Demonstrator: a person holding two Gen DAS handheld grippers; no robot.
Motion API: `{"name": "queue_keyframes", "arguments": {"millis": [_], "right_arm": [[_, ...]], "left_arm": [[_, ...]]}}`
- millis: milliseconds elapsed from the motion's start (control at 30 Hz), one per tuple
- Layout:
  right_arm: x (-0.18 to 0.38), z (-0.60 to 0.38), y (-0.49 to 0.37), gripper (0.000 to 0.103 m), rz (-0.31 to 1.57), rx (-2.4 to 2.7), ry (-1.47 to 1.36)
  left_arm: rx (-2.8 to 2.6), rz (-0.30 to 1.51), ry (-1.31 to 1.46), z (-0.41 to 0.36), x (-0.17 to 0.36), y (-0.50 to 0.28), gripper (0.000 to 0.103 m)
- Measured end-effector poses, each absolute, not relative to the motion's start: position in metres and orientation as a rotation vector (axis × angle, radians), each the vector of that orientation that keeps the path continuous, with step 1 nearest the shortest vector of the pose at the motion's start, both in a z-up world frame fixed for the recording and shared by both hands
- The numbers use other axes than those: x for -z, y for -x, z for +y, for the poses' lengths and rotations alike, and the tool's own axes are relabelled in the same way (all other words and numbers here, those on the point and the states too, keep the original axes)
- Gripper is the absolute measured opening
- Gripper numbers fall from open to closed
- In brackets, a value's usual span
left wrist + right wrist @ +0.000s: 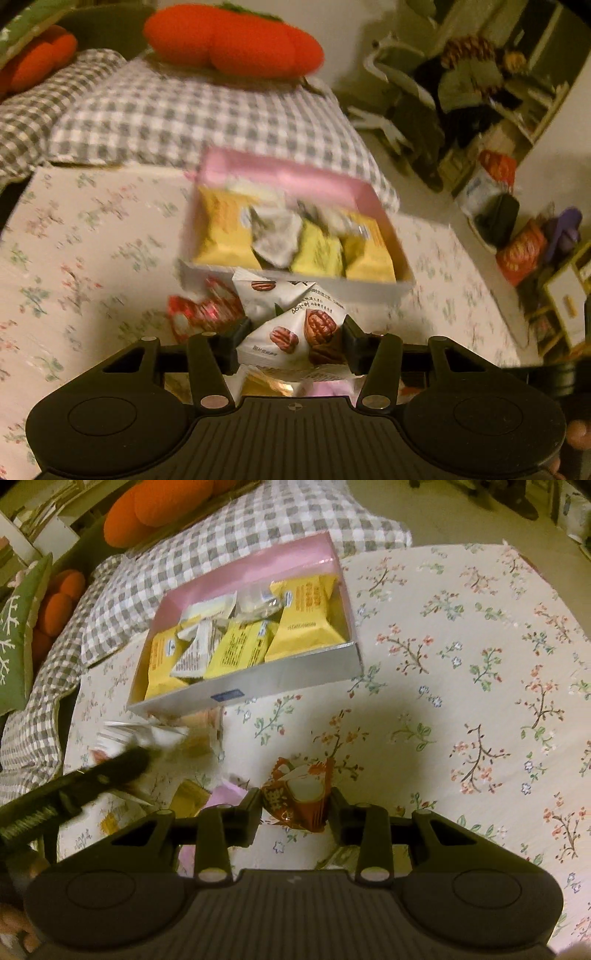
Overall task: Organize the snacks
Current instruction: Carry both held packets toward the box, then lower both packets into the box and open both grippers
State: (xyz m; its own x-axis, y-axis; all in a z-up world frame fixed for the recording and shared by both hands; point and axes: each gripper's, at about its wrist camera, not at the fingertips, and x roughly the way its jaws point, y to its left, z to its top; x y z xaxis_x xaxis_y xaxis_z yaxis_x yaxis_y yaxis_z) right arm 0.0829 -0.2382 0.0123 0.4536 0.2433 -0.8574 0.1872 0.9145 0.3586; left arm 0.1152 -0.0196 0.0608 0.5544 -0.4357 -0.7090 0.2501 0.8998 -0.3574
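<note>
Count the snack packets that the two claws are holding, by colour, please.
White packet with pecan pictures: 1, pinched in the left claw
Red packet: 1, pinched in the right claw
Total: 2

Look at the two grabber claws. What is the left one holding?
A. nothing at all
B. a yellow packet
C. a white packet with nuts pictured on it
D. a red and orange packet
C. In the left wrist view, the left gripper is pinching the white nut packet between its fingers, just in front of the pink box; the red and orange packet sits in the right gripper.
</note>
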Motion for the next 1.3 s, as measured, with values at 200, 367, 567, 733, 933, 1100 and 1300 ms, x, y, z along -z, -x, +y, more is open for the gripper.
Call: {"name": "queue_keyframes", "arguments": {"millis": [200, 367, 567, 733, 933, 1100, 1300], "right_arm": [[-0.017, -0.243, -0.084, 0.034, 1.072, -0.027, -0.458], [-0.022, -0.245, -0.086, 0.034, 1.037, -0.033, -0.474], [-0.029, -0.25, -0.09, 0.034, 0.993, -0.036, -0.494], [-0.034, -0.25, -0.099, 0.034, 0.946, -0.043, -0.504], [-0.039, -0.253, -0.116, 0.034, 0.892, -0.04, -0.525], [-0.041, -0.261, -0.136, 0.034, 0.848, -0.048, -0.603], [-0.026, -0.252, -0.168, 0.034, 0.831, -0.075, -0.722]], "left_arm": [[0.37, 0.891, 0.291, -0.003, -0.064, -0.127, 0.049], [0.355, 0.88, 0.316, 0.003, -0.066, -0.135, 0.049], [0.357, 0.855, 0.314, 0.001, -0.069, -0.144, 0.049], [0.365, 0.83, 0.275, -0.011, -0.067, -0.16, 0.049], [0.377, 0.813, 0.309, -0.014, -0.067, -0.185, 0.049], [0.38, 0.788, 0.301, -0.023, -0.066, -0.211, 0.049], [0.361, 0.774, 0.314, -0.029, -0.058, -0.241, 0.049]]}}
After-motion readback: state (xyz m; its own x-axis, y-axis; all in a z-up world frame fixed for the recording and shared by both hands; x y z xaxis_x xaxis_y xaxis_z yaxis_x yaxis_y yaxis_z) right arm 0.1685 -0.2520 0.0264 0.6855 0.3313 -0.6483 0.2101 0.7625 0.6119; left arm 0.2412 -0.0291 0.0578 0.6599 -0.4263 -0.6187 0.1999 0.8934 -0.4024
